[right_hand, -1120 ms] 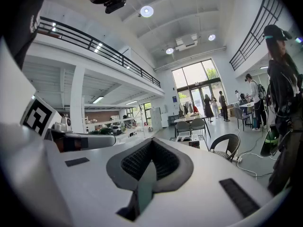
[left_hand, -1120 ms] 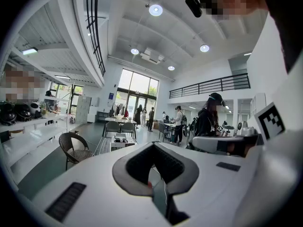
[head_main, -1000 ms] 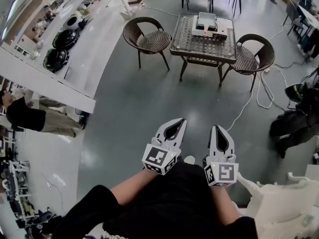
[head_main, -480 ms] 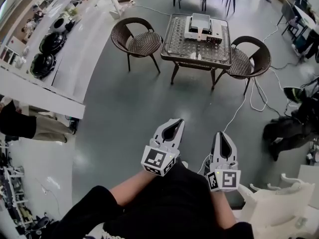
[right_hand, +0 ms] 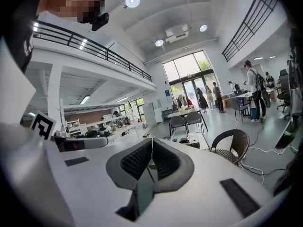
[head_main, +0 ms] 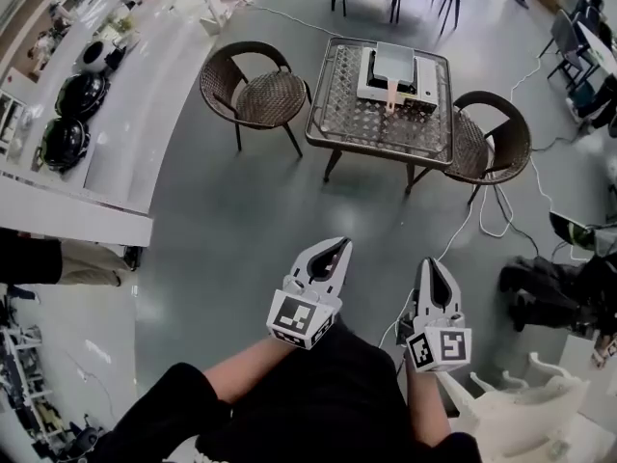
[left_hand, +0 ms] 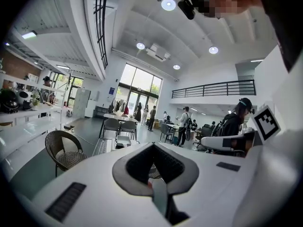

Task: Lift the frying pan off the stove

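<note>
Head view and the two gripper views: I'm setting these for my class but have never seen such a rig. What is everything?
A person holds a hand-held two-jaw tool in each hand: the left gripper and right gripper. The head view looks down from the person's head; each gripper view looks along that tool's own jaws. Both are shut, holding nothing. Ahead on the floor stands a glass-topped table bearing a white device, flanked by two wicker chairs. No frying pan shows near the grippers.

A box [head_main: 390, 68] sitting on the bench [head_main: 352, 114], a chair [head_main: 253, 93] standing left of the bench, a second chair [head_main: 494, 131] standing right of it, left tool [head_main: 339, 244] and right tool [head_main: 431, 262] hanging side by side in front.
</note>
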Motion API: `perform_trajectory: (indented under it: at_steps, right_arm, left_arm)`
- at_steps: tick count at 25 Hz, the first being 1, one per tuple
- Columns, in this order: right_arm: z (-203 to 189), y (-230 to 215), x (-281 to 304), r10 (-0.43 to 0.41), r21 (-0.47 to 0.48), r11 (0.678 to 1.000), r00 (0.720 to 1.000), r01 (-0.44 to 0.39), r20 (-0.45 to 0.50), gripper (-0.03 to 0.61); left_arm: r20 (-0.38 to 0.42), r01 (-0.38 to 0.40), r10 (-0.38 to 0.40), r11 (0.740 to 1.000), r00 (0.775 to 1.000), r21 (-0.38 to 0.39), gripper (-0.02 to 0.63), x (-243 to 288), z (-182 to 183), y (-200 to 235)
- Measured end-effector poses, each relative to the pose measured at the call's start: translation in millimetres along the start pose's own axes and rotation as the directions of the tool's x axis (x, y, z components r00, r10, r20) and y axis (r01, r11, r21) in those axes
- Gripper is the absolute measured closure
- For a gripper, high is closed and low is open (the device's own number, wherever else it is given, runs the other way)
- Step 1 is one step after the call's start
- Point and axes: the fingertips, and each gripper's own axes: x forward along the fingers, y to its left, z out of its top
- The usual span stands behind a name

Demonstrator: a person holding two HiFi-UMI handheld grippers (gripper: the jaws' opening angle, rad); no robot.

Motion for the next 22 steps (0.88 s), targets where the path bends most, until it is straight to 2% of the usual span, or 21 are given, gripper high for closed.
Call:
perform_trajectory:
  at_steps: [3,8,12,17,22]
  right_arm:
    - [6,3,45,0.028,-0.034,0.999,0.998,-0.03,-0.058,0.548]
    - [24,19,102,0.026,-0.095,0.995,1.0,-0.027,-0.018,0.548]
    - [25,28,149,0.044,-0.071,0.996,0.997,-0.048,-0.064,0.548]
    - [29,40,193,0.056,-0.066,0.996,0.996,-0.061,-0.073,0.548]
    - [34,53,225,0.04,-0.091,0.995,0.997,-0.046,-0.066,0.548]
  left_arm:
    - [0.002,-0.005,0.005,1.0,1.0,-0.006,0.608,28,18,33]
    - [-0.016,0.009,-0.01,1.0,1.0,-0.018,0.608,63,30,84]
    - [0.007,0.076,-0.076,0.995,0.997,-0.064,0.608,82,36,111]
    - [0.021,0.117,-0.116,0.992,0.993,-0.053,0.607,95,43,149]
    - [0.053,0.097,-0.094,0.993,0.994,-0.063,0.607,105,50,204]
